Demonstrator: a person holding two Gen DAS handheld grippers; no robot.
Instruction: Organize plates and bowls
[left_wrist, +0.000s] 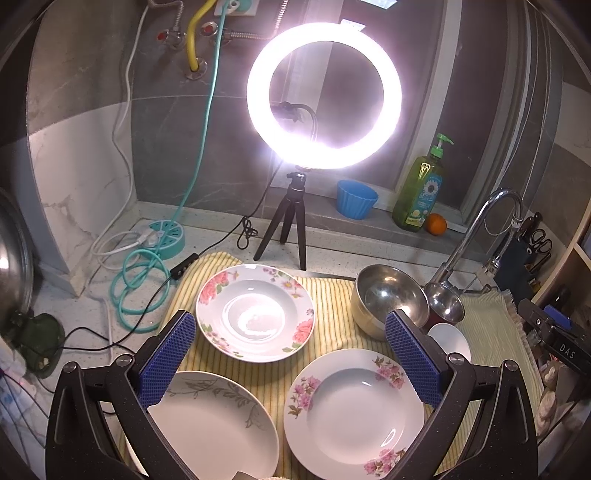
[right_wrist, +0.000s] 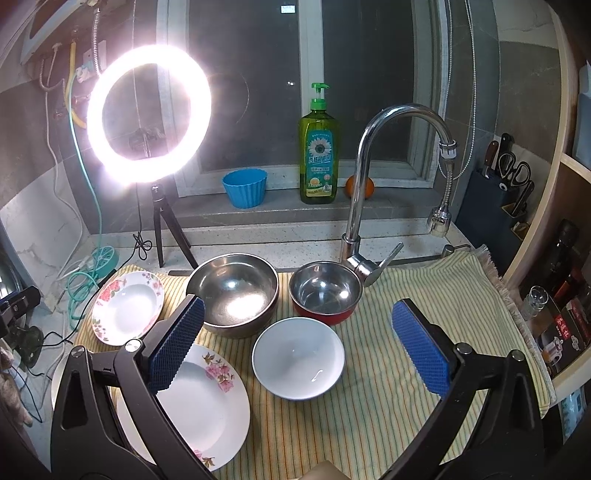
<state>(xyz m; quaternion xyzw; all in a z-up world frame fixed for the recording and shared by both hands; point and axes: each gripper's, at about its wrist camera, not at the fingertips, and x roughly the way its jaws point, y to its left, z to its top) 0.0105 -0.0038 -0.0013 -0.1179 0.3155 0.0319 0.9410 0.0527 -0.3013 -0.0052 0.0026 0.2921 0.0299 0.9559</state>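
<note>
Plates (left_wrist: 255, 312) and a white bowl (right_wrist: 298, 357) lie ahead between the wide-spread, empty fingers of the left gripper (left_wrist: 290, 356) and right gripper (right_wrist: 297, 345).

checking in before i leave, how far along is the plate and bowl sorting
Nothing looks stacked yet. Both grippers, left and right, are open and empty. Three plates, such as the rose plate, and three bowls, such as the white bowl, lie separately on the striped cloth.
</note>
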